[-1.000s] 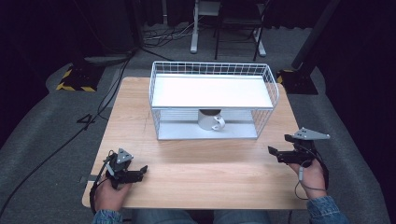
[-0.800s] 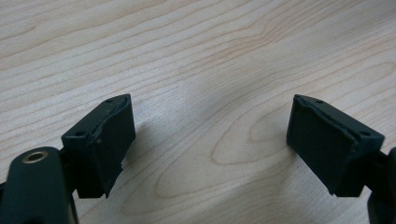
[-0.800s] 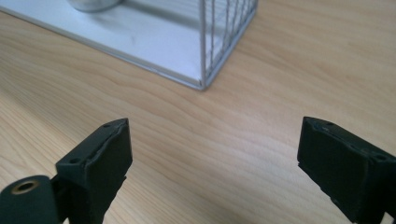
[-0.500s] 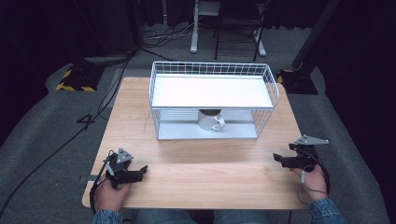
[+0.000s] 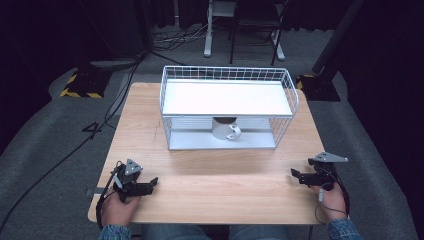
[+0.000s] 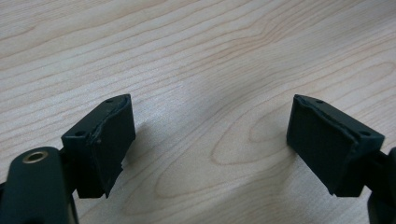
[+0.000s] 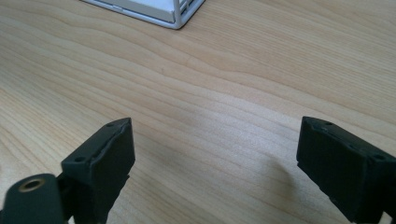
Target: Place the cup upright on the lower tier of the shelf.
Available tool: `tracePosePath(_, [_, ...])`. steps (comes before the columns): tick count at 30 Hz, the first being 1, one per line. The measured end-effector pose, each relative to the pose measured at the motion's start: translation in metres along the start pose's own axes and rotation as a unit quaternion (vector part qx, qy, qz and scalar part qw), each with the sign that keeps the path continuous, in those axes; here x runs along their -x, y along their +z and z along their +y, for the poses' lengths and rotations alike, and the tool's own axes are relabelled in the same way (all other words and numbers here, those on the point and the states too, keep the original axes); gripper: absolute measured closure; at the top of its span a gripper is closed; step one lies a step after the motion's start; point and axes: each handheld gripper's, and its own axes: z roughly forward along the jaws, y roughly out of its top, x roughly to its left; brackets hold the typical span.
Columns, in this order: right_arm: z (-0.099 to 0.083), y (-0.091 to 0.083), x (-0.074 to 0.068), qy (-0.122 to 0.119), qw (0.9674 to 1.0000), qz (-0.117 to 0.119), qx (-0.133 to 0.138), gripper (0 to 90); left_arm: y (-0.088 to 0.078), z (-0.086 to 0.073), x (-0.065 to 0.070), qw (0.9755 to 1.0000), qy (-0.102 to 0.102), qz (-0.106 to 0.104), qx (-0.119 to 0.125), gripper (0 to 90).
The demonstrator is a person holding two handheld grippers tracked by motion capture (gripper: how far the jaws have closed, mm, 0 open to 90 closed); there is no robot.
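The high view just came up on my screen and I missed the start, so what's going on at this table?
Nothing is being handled at the moment. A person holds the left gripper and the right gripper low over the near part of the wooden table, both with jaws open and empty. Across the table stands a white wire rack with a flat shelf on top, and a white mug sits on its lower level, untouched.
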Motion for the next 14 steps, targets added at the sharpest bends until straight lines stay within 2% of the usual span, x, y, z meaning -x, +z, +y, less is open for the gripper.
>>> tracePosePath(4, [-0.0037, 0.0045, -0.0033, 0.0, 0.9999, -0.001, -0.012, 12.8, 0.0, 0.0, 0.0, 1.0, 0.0, 0.0, 0.0, 15.8])
tracePosePath(5, [-0.0058, 0.0062, -0.004, -0.001, 0.9999, -0.004, -0.012, 10.6, 0.0, 0.0, 0.0, 1.0, 0.0, 0.0, 0.0, 15.8])
tracePosePath(14, [-0.0074, 0.0047, -0.0055, 0.0, 0.9999, -0.005, -0.01, 10.7, 0.0001, -0.0001, 0.0, 1.0, 0.0, 0.0, 0.0, 15.8])
